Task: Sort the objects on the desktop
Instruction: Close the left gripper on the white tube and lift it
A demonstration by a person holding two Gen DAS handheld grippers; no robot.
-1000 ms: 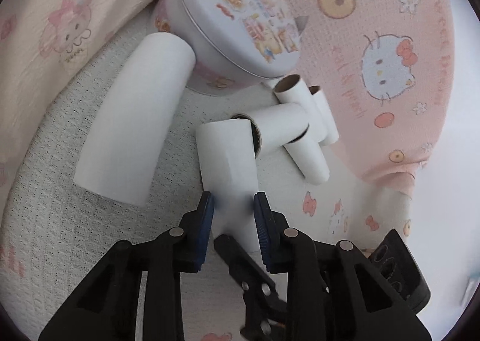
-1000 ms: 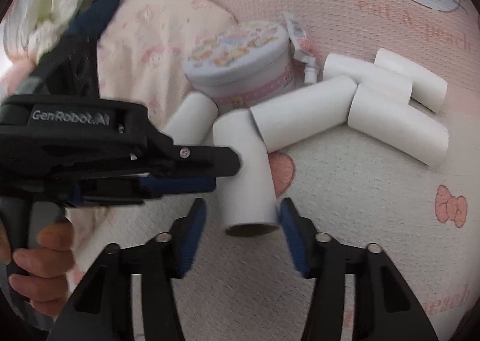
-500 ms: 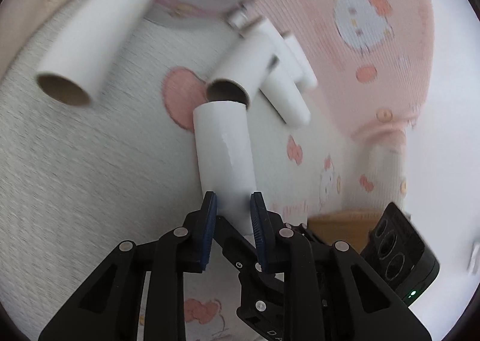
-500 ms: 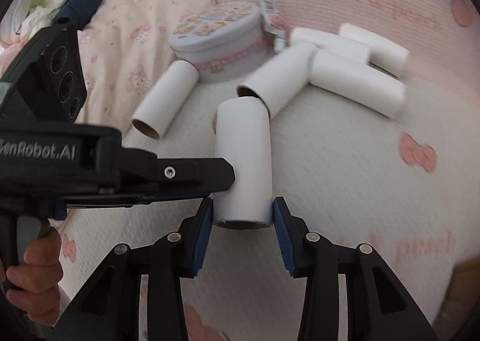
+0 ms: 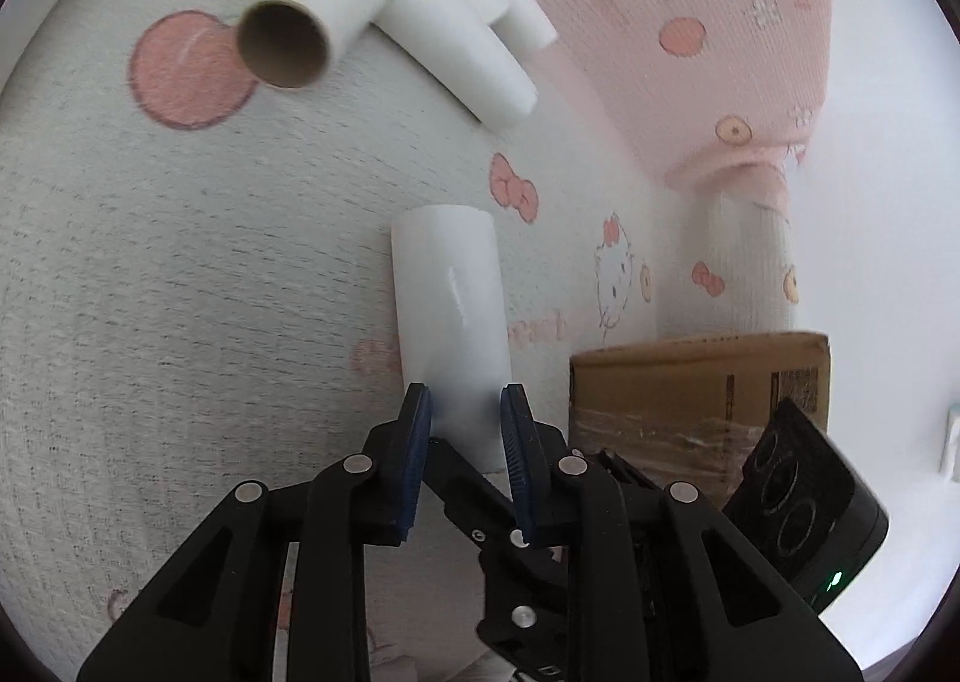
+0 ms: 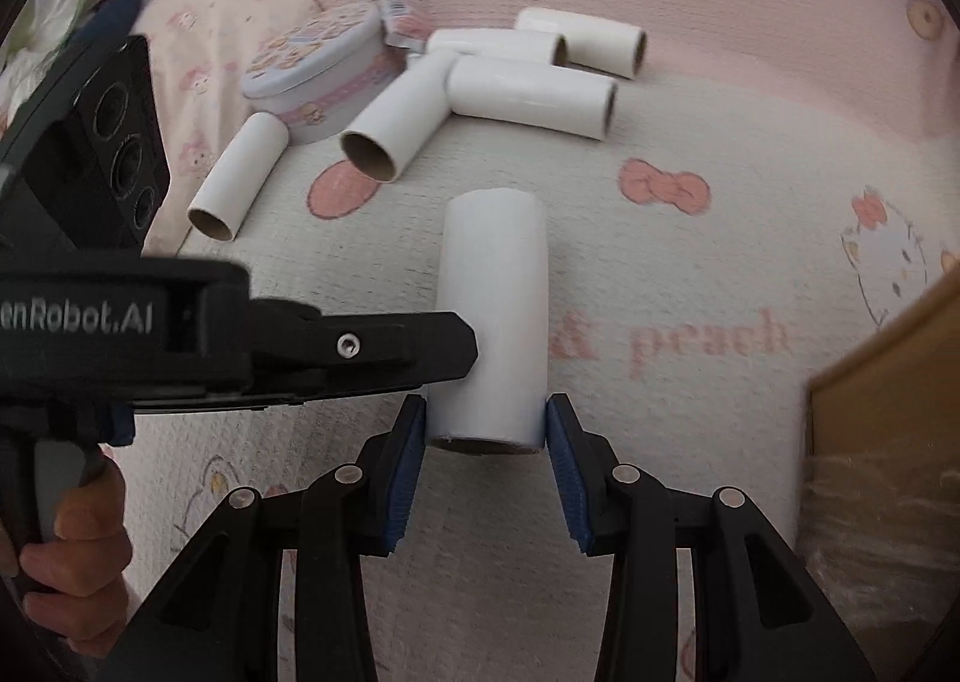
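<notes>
cardboard tube [image 6: 489, 322] pinched by both grippers' jaws, left gripper [image 5: 462, 430] and right gripper [image 6: 485, 430]. lifted clear, probably bound for the box [image 5: 696, 394].

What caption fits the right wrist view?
Both grippers, right and left, hold one white tube near a cardboard box.

Tubes [image 6: 528, 93] beside tin [image 6: 318, 75]

Both wrist cams are looking down close along their fingers, sharing the held white tube [image 5: 450, 322] [image 6: 492, 322], loose tube pile [image 5: 456, 33] [image 6: 528, 93] and cardboard box [image 5: 696, 382] [image 6: 888, 382].
</notes>
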